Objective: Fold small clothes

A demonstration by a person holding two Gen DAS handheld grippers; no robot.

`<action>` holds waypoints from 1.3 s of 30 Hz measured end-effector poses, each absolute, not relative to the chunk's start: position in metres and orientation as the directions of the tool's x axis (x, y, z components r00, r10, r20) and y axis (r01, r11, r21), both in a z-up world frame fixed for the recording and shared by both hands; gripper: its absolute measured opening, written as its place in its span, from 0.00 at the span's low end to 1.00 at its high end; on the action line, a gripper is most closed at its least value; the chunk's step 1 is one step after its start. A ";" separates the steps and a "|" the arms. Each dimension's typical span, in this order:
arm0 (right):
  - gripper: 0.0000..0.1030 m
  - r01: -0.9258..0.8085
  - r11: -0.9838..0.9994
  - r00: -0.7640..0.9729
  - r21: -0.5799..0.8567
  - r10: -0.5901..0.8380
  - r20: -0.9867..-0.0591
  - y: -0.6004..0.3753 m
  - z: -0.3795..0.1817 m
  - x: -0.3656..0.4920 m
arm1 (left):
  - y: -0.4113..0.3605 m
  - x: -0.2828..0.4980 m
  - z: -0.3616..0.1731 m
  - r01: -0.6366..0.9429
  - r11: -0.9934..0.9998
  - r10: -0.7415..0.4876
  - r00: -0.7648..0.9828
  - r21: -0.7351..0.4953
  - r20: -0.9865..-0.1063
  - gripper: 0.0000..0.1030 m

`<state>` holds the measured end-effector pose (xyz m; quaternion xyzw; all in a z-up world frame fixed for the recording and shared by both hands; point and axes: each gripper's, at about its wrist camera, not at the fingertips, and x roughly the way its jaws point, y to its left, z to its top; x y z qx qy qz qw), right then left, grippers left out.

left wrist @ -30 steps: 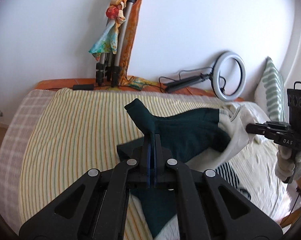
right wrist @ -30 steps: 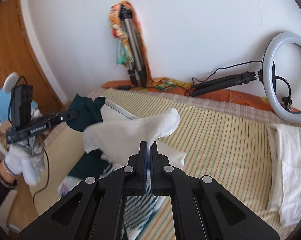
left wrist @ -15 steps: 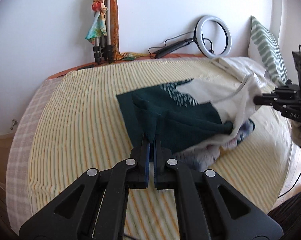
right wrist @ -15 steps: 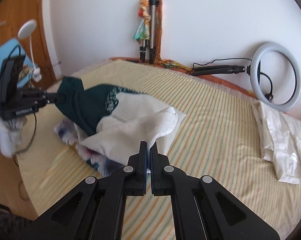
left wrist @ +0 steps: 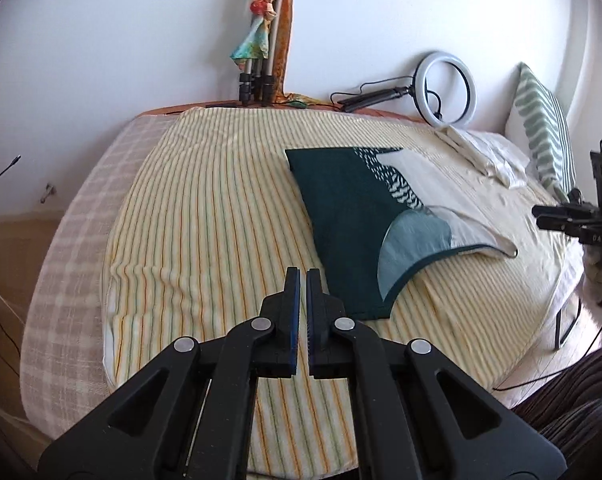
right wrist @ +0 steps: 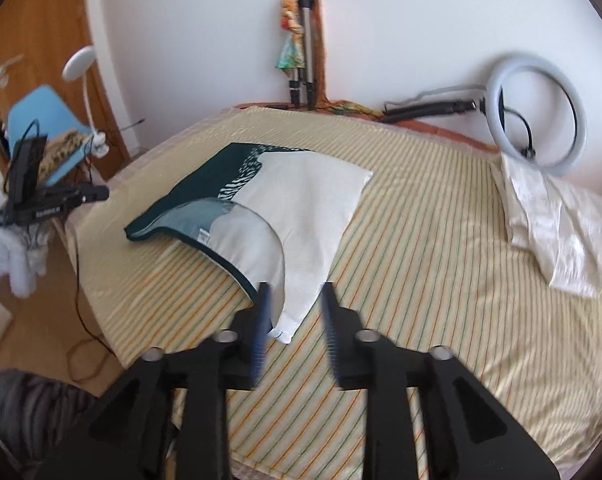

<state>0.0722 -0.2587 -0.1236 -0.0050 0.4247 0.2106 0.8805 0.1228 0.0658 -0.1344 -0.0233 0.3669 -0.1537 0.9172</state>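
A small dark green and white top [left wrist: 349, 216] lies spread flat on the striped bed sheet [left wrist: 205, 216]. My left gripper [left wrist: 303, 276] is shut on nothing, just left of the top's near green corner [left wrist: 375, 308]. In the right wrist view the same top [right wrist: 301, 200] stretches away from my right gripper [right wrist: 297, 292]. That gripper's jaws are opening and blurred. The white corner [right wrist: 291, 320] lies loose between them, and the pads do not press it. Each gripper shows in the other's view, the right gripper [left wrist: 573, 216] and the left gripper [right wrist: 97, 192], both off the bed's edge.
A folded white cloth [right wrist: 553, 232] lies near a striped pillow [left wrist: 541, 136]. A ring light [left wrist: 449, 88] and a tripod draped with a scarf [left wrist: 265, 52] stand against the far wall. A lamp [right wrist: 81, 64] and wooden door [right wrist: 33, 52] are at left.
Both grippers drew back toward the bed's near edge and the top went from bunched and lifted to flat. The left gripper let go of the green corner. The right jaws parted off the white corner.
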 end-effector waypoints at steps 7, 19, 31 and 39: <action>0.40 -0.373 0.905 0.549 0.204 0.392 -0.738 -0.237 -0.113 0.108 | 0.018 0.157 -0.118 0.332 0.930 -0.349 0.665 -0.157 -0.661 0.00; 0.26 -0.435 0.862 0.419 0.261 0.451 -0.788 -0.173 -0.144 0.234 | -0.052 0.281 -0.142 0.377 0.897 -0.416 0.536 -0.233 -0.735 0.01; 0.26 -0.374 0.904 0.412 0.205 0.360 -0.837 -0.173 -0.196 0.282 | -0.031 0.334 -0.191 0.248 0.938 -0.339 0.529 -0.241 -0.778 0.02; 0.29 -0.303 0.931 0.447 0.203 0.327 -0.833 -0.211 -0.164 0.254 | 0.008 0.304 -0.150 0.195 0.933 -0.360 0.572 -0.304 -0.737 0.38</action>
